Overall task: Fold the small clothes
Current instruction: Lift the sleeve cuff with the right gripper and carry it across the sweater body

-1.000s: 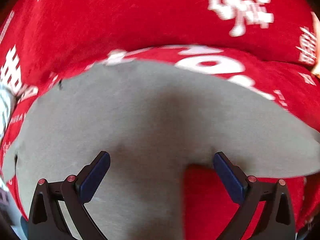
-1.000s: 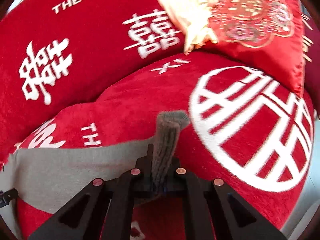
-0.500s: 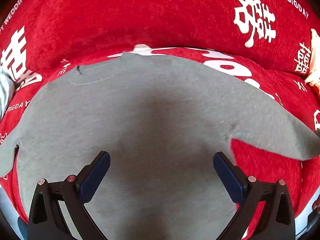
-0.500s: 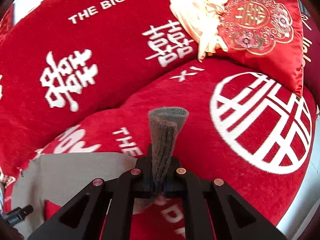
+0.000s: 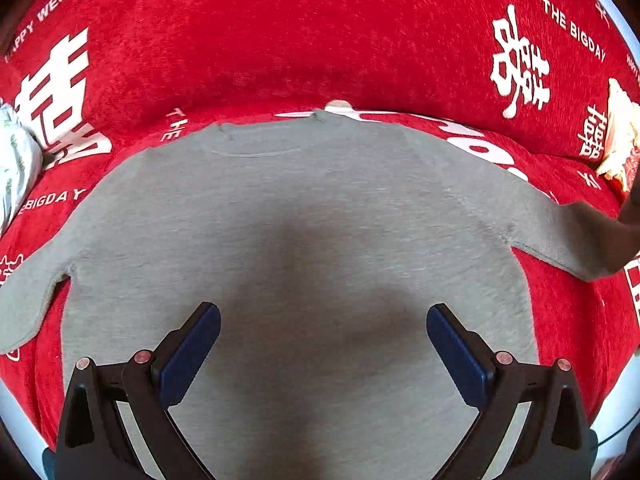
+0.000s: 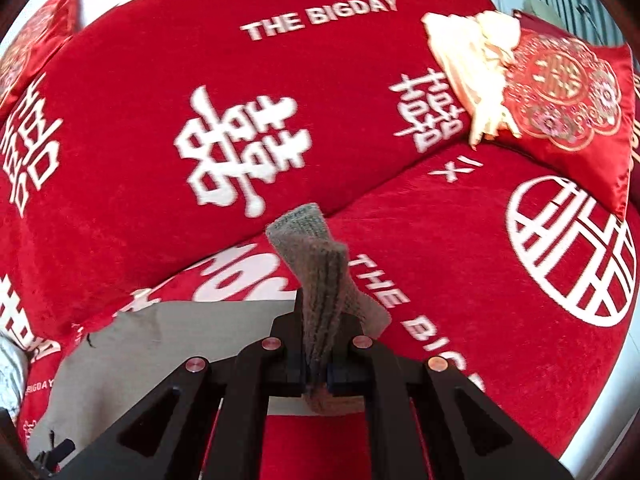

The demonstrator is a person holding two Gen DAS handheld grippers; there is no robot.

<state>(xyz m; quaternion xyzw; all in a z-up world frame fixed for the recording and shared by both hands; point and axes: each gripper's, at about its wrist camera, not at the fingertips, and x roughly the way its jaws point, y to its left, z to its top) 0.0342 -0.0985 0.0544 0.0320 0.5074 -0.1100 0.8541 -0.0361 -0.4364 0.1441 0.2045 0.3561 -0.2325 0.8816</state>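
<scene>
A small grey long-sleeved top [image 5: 288, 220] lies flat on the red sofa seat, neckline toward the backrest. My left gripper [image 5: 322, 344] hovers open over its lower body, blue pads wide apart and nothing between them. The top's left sleeve [image 5: 24, 300] lies spread out at the left edge. Its right sleeve [image 5: 568, 236] rises off the seat toward the right edge. In the right wrist view my right gripper [image 6: 316, 376] is shut on that sleeve's ribbed cuff [image 6: 316, 276], which sticks up beyond the fingers. The top's body [image 6: 152, 344] shows lower left there.
The red sofa cover [image 5: 320, 40] with white lettering covers seat and backrest. A red embroidered cushion [image 6: 568, 104] and a cream cloth [image 6: 468, 60] sit at the back right. A pale printed fabric [image 5: 12, 160] lies at the far left. The seat's front edge [image 5: 616, 392] is lower right.
Both grippers have pulled back and risen. The left view now takes in the whole top. The right gripper has lifted the cuff higher, and the sleeve now rises off the seat.
</scene>
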